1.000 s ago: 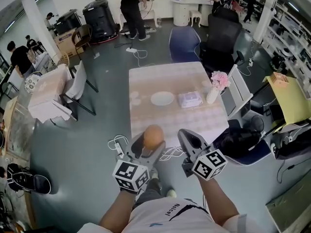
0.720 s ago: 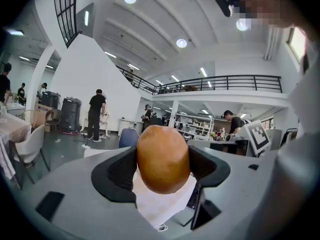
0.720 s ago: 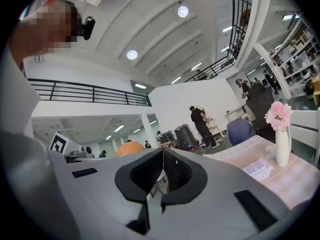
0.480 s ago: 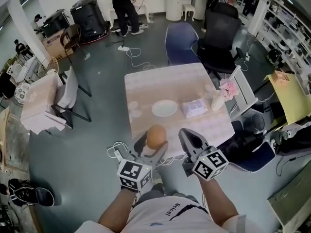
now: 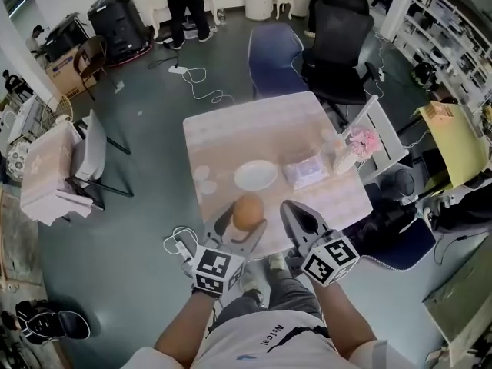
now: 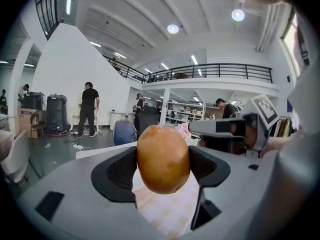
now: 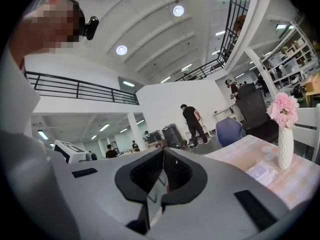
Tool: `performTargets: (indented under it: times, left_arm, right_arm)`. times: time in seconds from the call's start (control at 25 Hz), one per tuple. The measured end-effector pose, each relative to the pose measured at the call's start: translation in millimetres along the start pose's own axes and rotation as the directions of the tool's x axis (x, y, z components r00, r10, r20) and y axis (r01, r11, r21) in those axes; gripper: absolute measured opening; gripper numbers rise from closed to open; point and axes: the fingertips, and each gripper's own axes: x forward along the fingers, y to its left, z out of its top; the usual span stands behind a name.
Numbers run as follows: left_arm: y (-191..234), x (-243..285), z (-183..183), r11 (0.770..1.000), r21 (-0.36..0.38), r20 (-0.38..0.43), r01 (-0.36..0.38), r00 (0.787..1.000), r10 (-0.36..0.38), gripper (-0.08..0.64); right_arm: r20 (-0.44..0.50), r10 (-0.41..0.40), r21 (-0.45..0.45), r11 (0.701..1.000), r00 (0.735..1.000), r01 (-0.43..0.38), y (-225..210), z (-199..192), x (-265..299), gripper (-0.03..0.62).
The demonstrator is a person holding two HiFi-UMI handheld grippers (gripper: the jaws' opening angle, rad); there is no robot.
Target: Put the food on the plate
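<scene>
My left gripper is shut on a brown potato, held up just short of the near edge of the table. A white plate lies on the table, just beyond the potato, with nothing on it. My right gripper hovers beside the left one, over the near table edge; its jaws meet at the tips and hold nothing.
A clear packet lies right of the plate. A white vase of pink flowers stands at the table's right edge. Office chairs stand beyond the table, a folding chair to its left. People stand far off.
Both grippers and the potato have come closer to the table; the table and plate sit nearer in the head view. The hold on the potato is unchanged.
</scene>
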Motion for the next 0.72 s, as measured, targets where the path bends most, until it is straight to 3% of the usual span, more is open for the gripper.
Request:
performTargets:
  times: [0.72]
  left_arm:
    - [74, 125, -71, 0.997, 0.009, -0.155, -0.071, 0.985, 0.071, 0.327]
  right_arm:
    - [-0.106, 0.015, 0.039, 0.999, 0.994, -0.011, -96, -38, 85, 0.017]
